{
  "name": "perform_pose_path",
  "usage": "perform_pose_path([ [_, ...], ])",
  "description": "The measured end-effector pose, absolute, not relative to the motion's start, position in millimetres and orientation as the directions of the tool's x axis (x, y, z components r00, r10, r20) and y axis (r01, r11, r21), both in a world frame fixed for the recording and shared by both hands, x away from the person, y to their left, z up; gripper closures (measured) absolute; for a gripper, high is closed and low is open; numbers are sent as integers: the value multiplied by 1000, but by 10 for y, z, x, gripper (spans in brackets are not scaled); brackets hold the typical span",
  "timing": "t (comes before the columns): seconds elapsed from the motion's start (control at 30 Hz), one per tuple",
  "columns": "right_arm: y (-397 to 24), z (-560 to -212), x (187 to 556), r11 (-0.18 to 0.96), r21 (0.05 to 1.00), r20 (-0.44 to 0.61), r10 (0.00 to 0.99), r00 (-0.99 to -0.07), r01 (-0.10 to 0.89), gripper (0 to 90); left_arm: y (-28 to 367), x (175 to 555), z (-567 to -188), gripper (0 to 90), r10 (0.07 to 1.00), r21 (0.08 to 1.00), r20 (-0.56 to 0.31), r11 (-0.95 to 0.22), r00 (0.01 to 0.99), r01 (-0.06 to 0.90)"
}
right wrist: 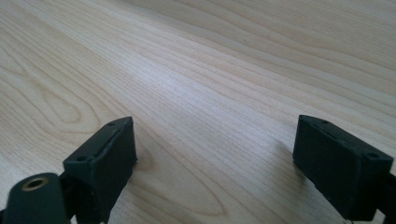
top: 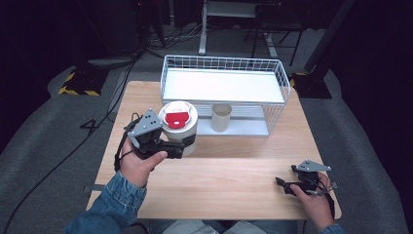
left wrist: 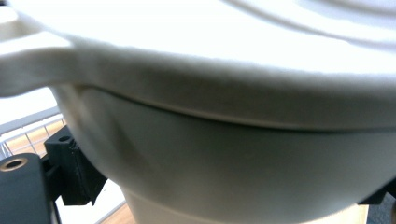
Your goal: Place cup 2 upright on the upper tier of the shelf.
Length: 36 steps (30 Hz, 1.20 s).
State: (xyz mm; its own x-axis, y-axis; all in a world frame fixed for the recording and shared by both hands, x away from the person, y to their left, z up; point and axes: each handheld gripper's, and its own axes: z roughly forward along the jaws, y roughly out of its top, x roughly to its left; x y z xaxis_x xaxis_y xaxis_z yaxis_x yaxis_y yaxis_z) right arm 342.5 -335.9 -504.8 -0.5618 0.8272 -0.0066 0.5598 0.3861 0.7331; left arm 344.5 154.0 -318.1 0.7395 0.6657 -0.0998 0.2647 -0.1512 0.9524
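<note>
The left gripper (top: 187, 146) clamped the white container (top: 179, 127) near the wire basket (top: 275, 105), apparently carrying it there, while the right gripper (top: 280, 184) rested wide open by the surface's near right corner.

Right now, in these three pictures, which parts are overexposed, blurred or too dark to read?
High view: surroundings beyond the light wooden table are nearly black, and the white wire basket shelf glares. Left gripper view: the white round lidded container is overexposed on top and soft, between the left claw jaws. Right gripper view: wood grain is sharp near the open right claw, blurred farther off.
</note>
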Motion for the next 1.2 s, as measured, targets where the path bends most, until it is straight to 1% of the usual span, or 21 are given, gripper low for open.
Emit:
perform_pose_path([
  [0.13, -3359, -5048, 3425, 386, 733, -7, 827, -562, 560, 136, 1527, 3524, -3129, 87, 669, 955, -85, -158, 738, 253],
  [0.33, -3359, -5048, 3425, 386, 733, -7, 827, -562, 560, 136, 1496, 3643, -3080, 87, 671, 958, -100, -136, 735, 254],
  [0.53, -3358, -5048, 3425, 386, 733, -7, 827, -562, 560, 136, 1473, 3740, -3016, 87, 676, 960, -89, -137, 731, 244],
  [1.2, -3359, -5048, 3425, 387, 733, -8, 827, -561, 560, 136, 1306, 4098, -2753, 88, 673, 955, -93, -147, 733, 257],
])
